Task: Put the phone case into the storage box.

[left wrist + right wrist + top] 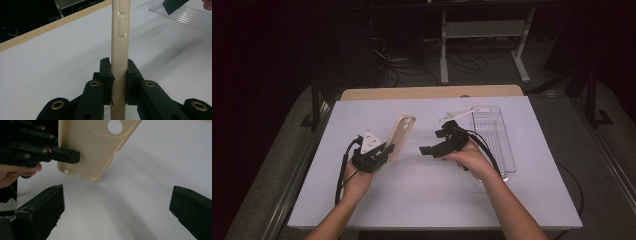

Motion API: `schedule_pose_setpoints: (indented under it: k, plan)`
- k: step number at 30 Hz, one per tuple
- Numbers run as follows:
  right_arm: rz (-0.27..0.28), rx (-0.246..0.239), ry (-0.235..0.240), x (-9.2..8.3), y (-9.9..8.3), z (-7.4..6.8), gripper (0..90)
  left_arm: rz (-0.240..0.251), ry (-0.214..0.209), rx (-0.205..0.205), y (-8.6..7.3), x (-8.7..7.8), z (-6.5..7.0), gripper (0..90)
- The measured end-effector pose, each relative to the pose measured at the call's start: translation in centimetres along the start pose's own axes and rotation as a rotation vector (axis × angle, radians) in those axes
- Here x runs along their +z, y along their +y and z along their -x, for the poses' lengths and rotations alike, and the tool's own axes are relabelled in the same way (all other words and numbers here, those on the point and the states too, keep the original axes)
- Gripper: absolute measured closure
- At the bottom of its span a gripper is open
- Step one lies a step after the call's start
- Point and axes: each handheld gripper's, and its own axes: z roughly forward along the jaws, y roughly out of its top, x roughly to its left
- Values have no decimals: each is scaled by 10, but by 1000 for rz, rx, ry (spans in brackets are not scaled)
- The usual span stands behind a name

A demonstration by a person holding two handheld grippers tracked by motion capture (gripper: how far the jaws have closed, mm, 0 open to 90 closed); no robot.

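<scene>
The left gripper [384,150] is clamped on the lower edge of the beige phone case [401,136]. The right gripper [428,148], jaws wide apart, is just beside the case, with the clear tray [492,135] behind it.

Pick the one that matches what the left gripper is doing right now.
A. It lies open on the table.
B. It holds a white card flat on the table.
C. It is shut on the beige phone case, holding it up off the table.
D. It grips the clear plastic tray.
C: in the left gripper view the jaws of the left gripper press both sides of the phone case, which is raised off the table in the high view.
</scene>
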Motion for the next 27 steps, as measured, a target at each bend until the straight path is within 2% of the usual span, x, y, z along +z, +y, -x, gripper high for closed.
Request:
schedule_pose_setpoints:
  k: [12, 19, 22, 24, 26, 27]
  plan:
    - [85, 60, 87, 5, -2, 0, 0, 6, -14, -38, 0, 1, 1, 791]
    - [147, 92, 124, 7, -2, -1, 0, 6, -22, -41, 1, 2, 6, 791]
    - [171, 113, 125, 7, -3, 0, 0, 13, -26, -58, 2, 2, 8, 791]
    - [179, 132, 124, 7, -3, 0, 0, 14, -23, -63, 3, 2, 9, 791]
    - [194, 132, 115, 8, -4, 1, 0, 14, -19, -62, 3, 2, 10, 791]
    - [195, 149, 119, 9, -4, 1, 0, 21, -19, -61, 4, 2, 11, 791]
